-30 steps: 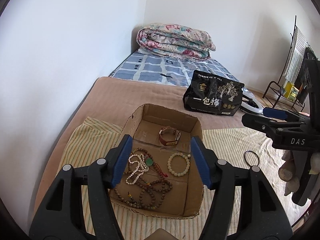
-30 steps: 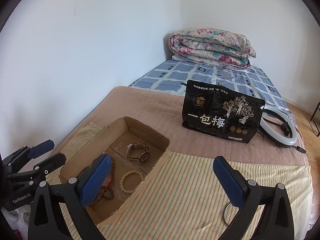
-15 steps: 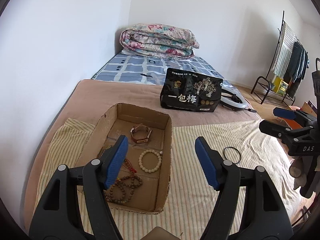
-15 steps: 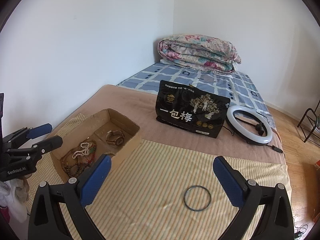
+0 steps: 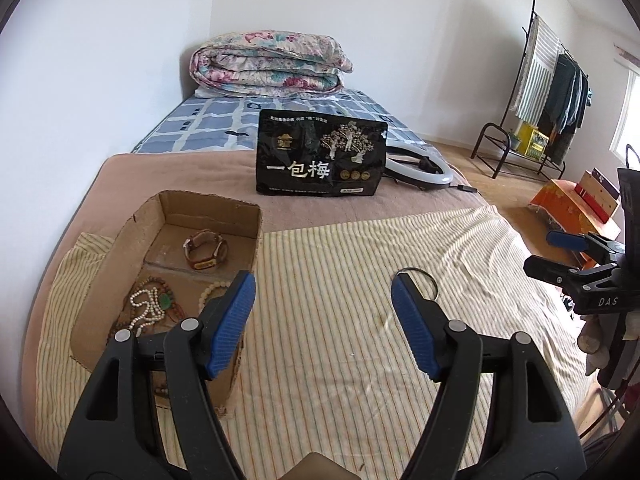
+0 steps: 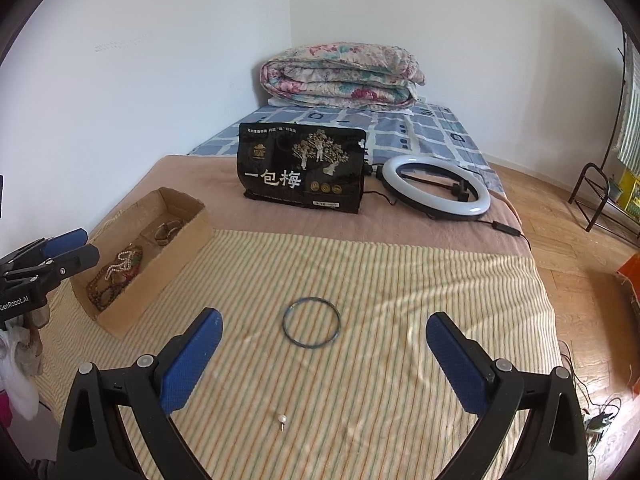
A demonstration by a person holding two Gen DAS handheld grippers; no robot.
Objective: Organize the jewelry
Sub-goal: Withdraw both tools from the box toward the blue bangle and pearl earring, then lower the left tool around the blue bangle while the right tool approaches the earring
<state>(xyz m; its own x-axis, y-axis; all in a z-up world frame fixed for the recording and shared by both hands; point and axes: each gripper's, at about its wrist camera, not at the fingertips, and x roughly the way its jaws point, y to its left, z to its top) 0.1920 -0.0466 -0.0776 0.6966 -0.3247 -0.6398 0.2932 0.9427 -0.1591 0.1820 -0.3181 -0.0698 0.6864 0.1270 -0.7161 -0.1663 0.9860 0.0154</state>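
A cardboard box (image 5: 256, 232) sits on the striped cloth at the left and holds a watch (image 5: 205, 249), a pearl necklace (image 5: 146, 307), brown bead strings and a pale bead bracelet. It also shows in the right wrist view (image 6: 160, 280). A dark bangle (image 6: 311, 322) lies on the cloth, just ahead of my right gripper (image 6: 322, 344), which is open and empty. A small pearl stud (image 6: 282, 419) lies nearer, between its fingers. My left gripper (image 5: 322, 304) is open and empty, right of the box; the bangle (image 5: 420, 280) lies behind its right fingertip.
A black snack bag (image 6: 302, 172) stands on the brown blanket behind the cloth. A ring light (image 6: 436, 188) with a cable lies to its right. A folded quilt (image 6: 340, 76) lies at the bed's far end. A clothes rack (image 5: 548, 100) stands on the floor at the right.
Both grippers have swung to the right, away from the box. The bangle now lies centred ahead of the right gripper, and the pearl stud has come into view.
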